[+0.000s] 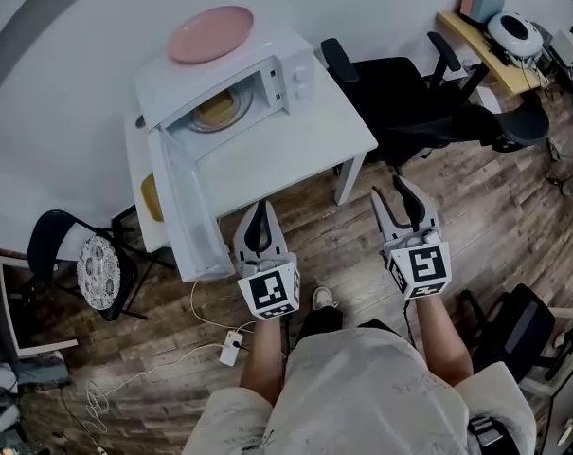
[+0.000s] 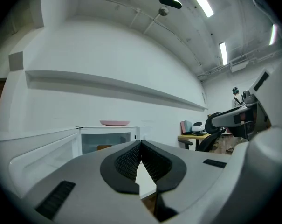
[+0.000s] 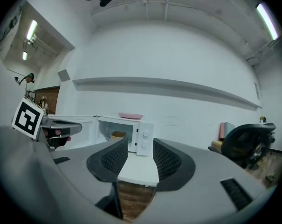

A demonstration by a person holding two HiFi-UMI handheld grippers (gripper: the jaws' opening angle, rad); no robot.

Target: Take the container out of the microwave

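**Microwave**: white, at the far left of the white bench. Its door is swung fully open toward the near left. A pink plate lies on its top.

**Container**: tan, inside the cavity on the turntable, not yet touched. It also shows through the opening in the right gripper view.

**Left gripper**: held off the near edge of the bench, just beside the outer end of the open door. The fingers are pressed together at the tips with nothing between them.

**Right gripper**: off the near right corner of the bench and well apart from the microwave. The fingers are moderately spread and empty, with the bench top and the microwave front framed in the gap.

**Surroundings**: a black office chair stands to the right of the bench.

**Step in hand (judged)**: the approach; the reach has not begun.

**Handling note**:
- The right gripper looks better suited, being already spread and lined up with the opening.
- Bring it in low and level, clear of the control-panel side and the door.
- Set one finger on each side of the container's wall, close firmly, lift just off the turntable and draw straight back.
- Keep the left gripper clear of the door's edge so it is not knocked toward closing.
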